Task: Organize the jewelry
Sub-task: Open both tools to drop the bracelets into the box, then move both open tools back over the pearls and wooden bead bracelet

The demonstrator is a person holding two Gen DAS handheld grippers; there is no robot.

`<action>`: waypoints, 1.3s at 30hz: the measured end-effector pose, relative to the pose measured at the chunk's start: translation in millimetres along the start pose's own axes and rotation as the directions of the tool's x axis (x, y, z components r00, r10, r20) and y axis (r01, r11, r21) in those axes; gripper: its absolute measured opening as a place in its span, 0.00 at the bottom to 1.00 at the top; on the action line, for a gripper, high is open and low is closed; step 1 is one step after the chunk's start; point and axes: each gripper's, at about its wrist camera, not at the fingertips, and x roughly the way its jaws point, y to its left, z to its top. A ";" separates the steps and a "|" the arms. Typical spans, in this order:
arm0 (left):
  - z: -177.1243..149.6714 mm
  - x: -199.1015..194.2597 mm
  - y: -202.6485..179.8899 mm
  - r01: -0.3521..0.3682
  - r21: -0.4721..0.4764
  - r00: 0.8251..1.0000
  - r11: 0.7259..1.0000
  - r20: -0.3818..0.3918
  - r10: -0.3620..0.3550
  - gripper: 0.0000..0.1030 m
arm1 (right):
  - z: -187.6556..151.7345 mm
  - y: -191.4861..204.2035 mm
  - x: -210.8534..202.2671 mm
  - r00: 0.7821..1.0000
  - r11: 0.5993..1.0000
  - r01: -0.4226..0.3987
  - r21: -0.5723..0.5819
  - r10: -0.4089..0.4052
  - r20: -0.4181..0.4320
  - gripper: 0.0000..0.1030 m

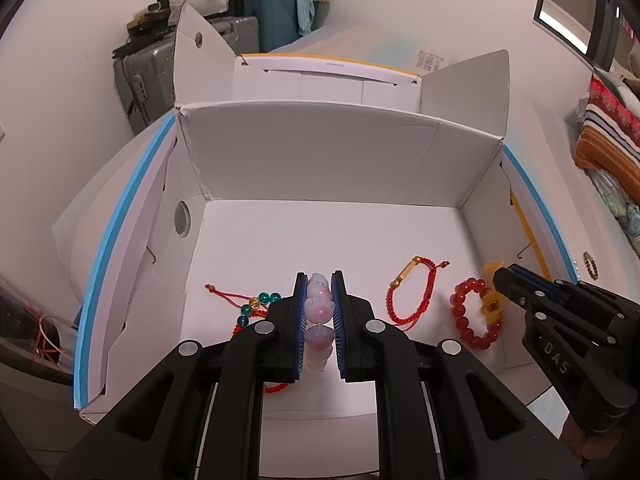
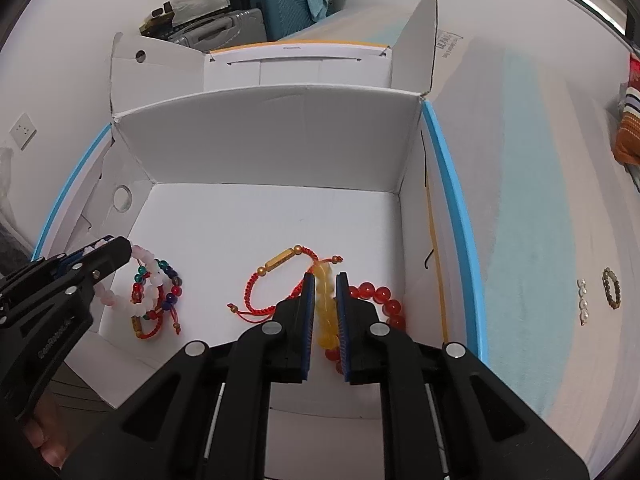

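My left gripper (image 1: pixel 319 280) is shut on a pale pink bead bracelet (image 1: pixel 319 308) and holds it over the floor of an open white cardboard box (image 1: pixel 340 160). My right gripper (image 2: pixel 324 276) is shut on a yellow bead bracelet (image 2: pixel 325 312) near the box's right wall; it also shows in the left wrist view (image 1: pixel 502 276). On the box floor lie a red cord bracelet with a gold tube (image 2: pixel 280 276), a red bead bracelet (image 2: pixel 380 300), and a red cord bracelet with green and blue beads (image 2: pixel 160 300).
The box (image 2: pixel 272 140) sits on a white and pale blue surface (image 2: pixel 540 200). A dark bead bracelet (image 2: pixel 611 288) and a white pearl piece (image 2: pixel 583 300) lie outside the box on the right. Suitcases (image 2: pixel 280 4) stand at the back.
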 end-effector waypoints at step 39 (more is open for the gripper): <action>-29.3 26.1 -343.2 0.252 0.355 0.966 0.900 -0.041 -0.254 0.94 | -57.7 -351.8 -86.6 0.936 0.871 0.296 0.393 -0.346 0.061 0.92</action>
